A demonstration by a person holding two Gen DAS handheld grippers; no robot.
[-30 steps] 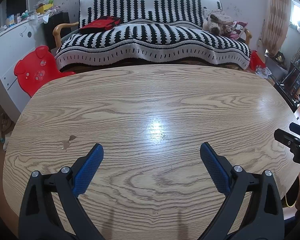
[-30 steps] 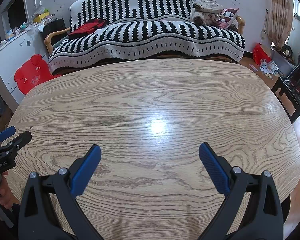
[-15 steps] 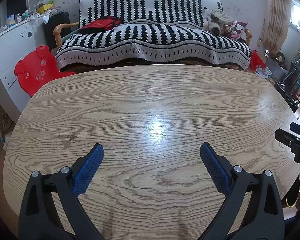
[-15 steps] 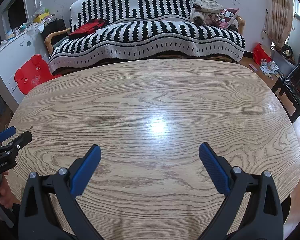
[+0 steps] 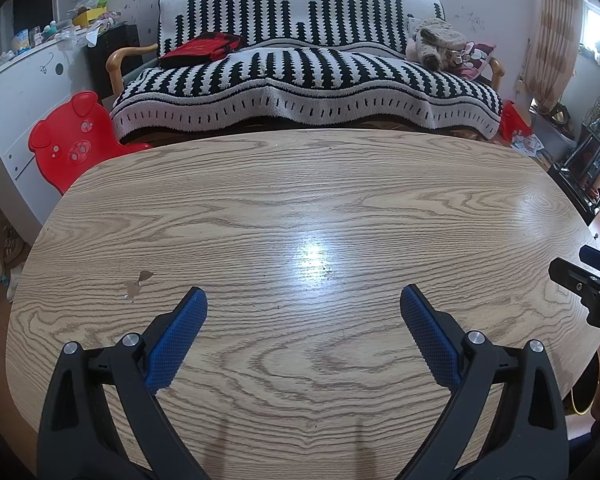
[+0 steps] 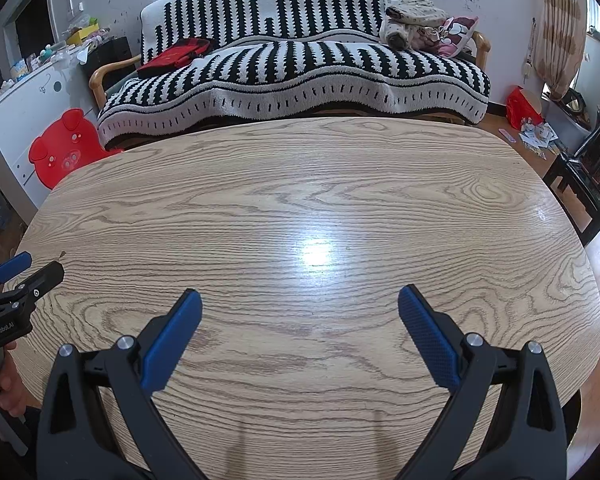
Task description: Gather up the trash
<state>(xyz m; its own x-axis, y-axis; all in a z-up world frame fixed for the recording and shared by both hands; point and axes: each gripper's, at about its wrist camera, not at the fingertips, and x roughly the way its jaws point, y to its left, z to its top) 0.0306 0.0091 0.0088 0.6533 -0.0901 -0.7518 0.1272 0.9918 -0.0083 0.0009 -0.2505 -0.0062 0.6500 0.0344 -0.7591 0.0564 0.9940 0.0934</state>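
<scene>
We hold two claws over a wooden table (image 5: 300, 200), and both are empty. The left claw (image 5: 303, 304) has its blue pads (image 5: 176, 336) spread wide, hanging above the near part of the table. The right claw (image 6: 299, 304) is spread just as wide, also above the near part of the table. Each claw shows at the edge of the other's view, so we judge they sit side by side at the near edge.

The trash we are meant to collect is not on the table in either view. The only marks on the table are two small brown chips or scraps (image 5: 136, 284) just ahead of the left claw's left pad; we cannot tell whether they are litter or damage to the wood.

What could go wrong: we may reach for the wrong thing, since nothing on the table clearly counts as trash. If those brown bits are loose and flat, the pads could slide over them or scrape the glossy wood.

Beyond the table's far edge stands a sofa (image 6: 300, 64) under a black and white striped blanket, with a red bag (image 6: 172, 54) and a soft toy (image 6: 412, 20) on it. Left of the table is a red pig-shaped chair (image 5: 72, 140) and a white cabinet (image 5: 20, 92). Right of the table, scattered papers (image 6: 536, 138) lie on the floor, possibly the real litter
</scene>
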